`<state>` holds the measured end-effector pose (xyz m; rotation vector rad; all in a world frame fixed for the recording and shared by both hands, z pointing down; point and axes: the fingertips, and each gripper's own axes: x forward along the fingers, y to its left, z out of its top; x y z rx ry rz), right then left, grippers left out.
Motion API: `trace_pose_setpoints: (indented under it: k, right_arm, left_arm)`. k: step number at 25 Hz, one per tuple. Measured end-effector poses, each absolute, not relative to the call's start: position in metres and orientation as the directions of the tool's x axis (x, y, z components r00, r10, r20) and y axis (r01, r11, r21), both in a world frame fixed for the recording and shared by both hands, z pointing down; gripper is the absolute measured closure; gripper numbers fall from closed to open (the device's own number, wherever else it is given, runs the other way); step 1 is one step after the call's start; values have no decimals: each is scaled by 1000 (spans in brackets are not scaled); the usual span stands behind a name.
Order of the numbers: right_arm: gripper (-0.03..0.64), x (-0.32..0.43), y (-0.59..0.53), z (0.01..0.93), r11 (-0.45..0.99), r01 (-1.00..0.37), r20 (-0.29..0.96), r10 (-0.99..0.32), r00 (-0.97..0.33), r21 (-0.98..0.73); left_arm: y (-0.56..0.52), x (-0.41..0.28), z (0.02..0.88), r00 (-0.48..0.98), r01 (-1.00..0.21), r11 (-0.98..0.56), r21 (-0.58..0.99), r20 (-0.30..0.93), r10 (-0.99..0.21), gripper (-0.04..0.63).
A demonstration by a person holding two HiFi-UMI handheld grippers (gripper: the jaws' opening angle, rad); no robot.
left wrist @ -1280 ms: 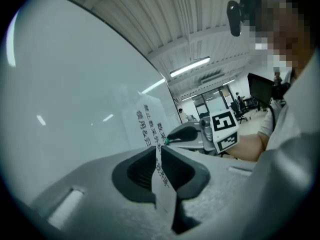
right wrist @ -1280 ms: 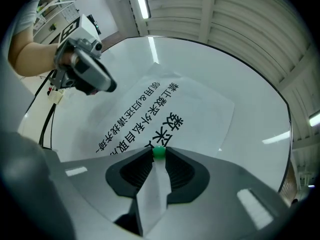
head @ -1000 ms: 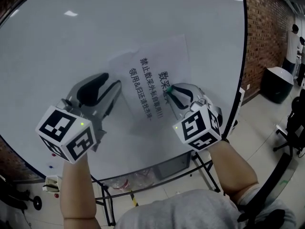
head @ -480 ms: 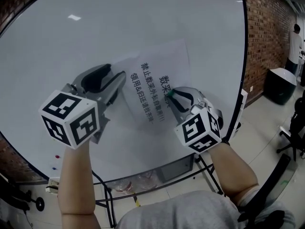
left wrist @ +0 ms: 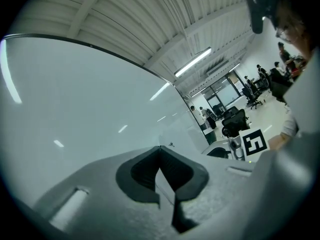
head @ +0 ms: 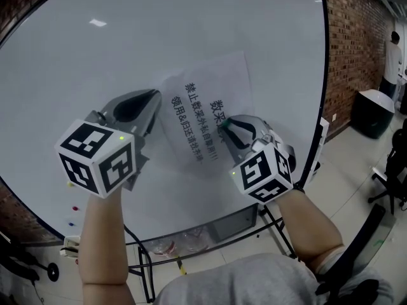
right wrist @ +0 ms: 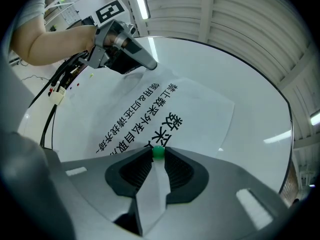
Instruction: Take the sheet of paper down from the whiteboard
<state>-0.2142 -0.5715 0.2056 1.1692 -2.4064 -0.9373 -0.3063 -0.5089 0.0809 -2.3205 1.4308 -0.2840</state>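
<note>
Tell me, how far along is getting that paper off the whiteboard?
Nothing is off yet: the sheet hangs on the whiteboard. In hand: the right gripper pinches the green magnet pinning it; the left gripper has just closed on the sheet's left edge. Left: pull the magnet, lift the sheet away.

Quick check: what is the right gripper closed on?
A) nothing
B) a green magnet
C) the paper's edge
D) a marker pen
B: in the right gripper view, the right gripper has its jaws pinched on the green magnet, which sits on the paper.
</note>
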Motion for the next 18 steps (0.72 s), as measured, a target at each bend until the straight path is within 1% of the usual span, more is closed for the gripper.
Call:
trace_pose_setpoints:
  k: [11,18]
  right_arm:
    - [535,-210,-576,202,467,-584,3,-782,-623,664]
    - [537,-189,-584,202,482,-581,14,-777,-630,656]
  left_arm:
    - [-501,-314,81,433,-823,-376,-425,-43,-900,594]
    - [-494,-315,82,394,-848,-341,-406,-54,-917,594]
